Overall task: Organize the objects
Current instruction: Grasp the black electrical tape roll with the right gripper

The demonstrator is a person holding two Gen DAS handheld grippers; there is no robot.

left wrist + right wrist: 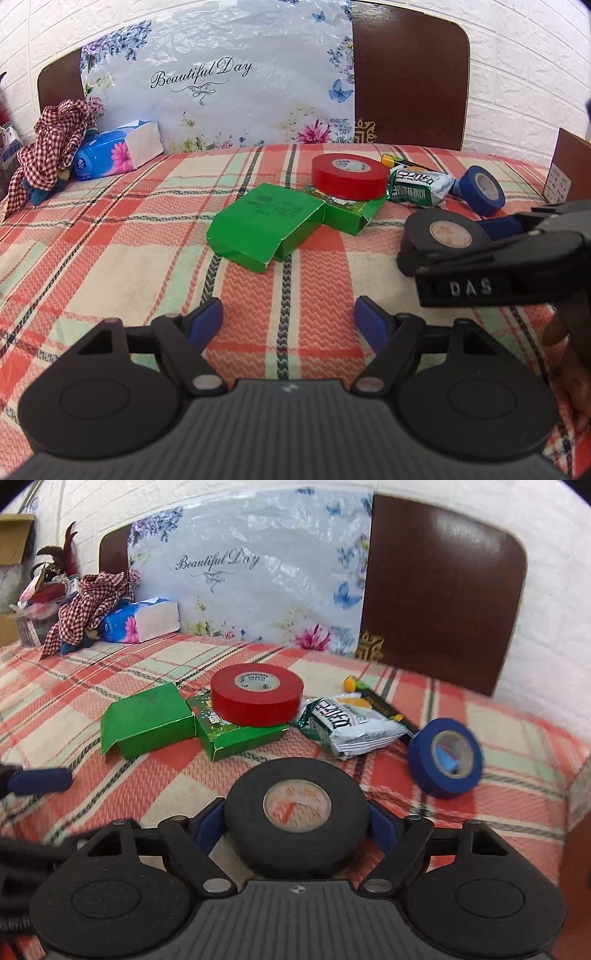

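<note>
Across the plaid orange, cream and mint bedspread the left hand-held gripper points forward and somewhat downward, its blue-padded jaws standing wide apart with only bare cloth between them. To its right, the right hand-held gripper tilts down too, its jaws set to either side of a black roll of cloth tape that lies flat on the bed; the blue pads sit right at the roll's sides, but whether they press on it cannot be told.

From the left wrist view, the right hand-held gripper shows side-on as a dark body with raised letters, and part of a person's hand shows under it at the frame's right edge. From the right wrist view, one blue fingertip of the left hand-held gripper pokes in at the left edge; this view also shows a cluttered bin of feathers and oddments beyond the bed's far left corner.

Ahead lies an open green cardboard box, its flap end gaping toward the camera; what is inside cannot be seen. Touching it is a second, flatter green printed carton with a red roll of tape resting on top. Just beside sits a green-and-white snack packet, a dark yellow-tipped tube behind it, and a blue roll of tape tilted on edge. Near the headboard lie a blue tissue pack and a red checked cloth.
</note>
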